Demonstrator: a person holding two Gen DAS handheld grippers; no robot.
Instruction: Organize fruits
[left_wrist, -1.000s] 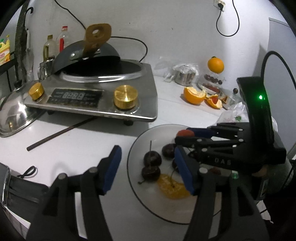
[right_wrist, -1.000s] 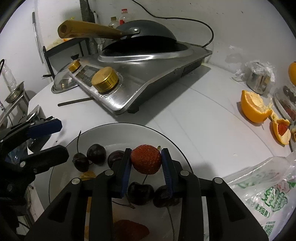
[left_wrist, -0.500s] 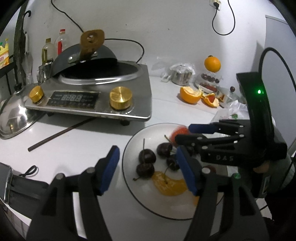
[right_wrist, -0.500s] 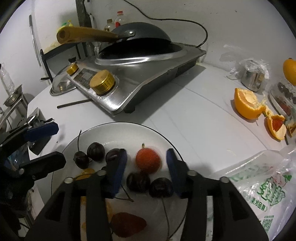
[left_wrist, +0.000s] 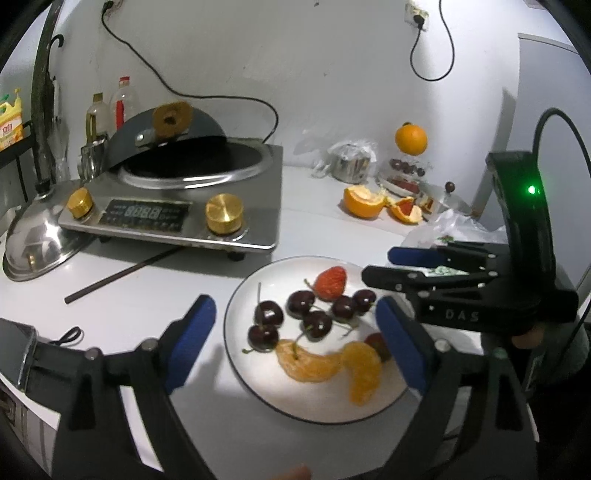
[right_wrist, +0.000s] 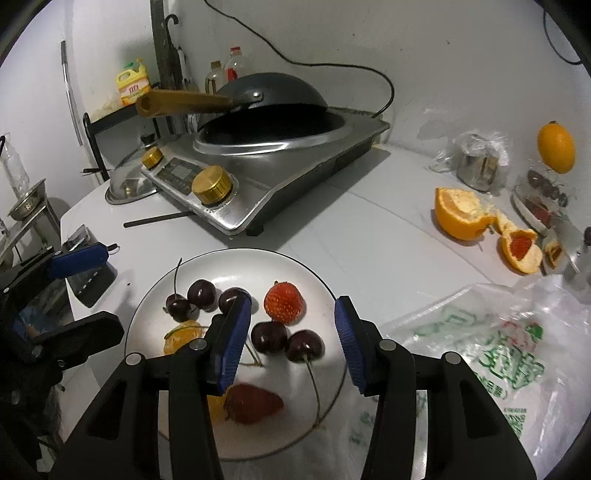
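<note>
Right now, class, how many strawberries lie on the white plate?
2. The far strawberry sits toward the back of the plate, just beyond the cherries. The near strawberry lies at the front edge. Others may be hidden.

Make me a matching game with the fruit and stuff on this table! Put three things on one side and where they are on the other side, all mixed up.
Things:
1. strawberry
2. whole orange
3. wok

Places:
A. on the cooker
B. on the white plate, beside the cherries
C. far back by the wall, above a small dish of fruit

Pairs: 1-B, 2-C, 3-A
</note>
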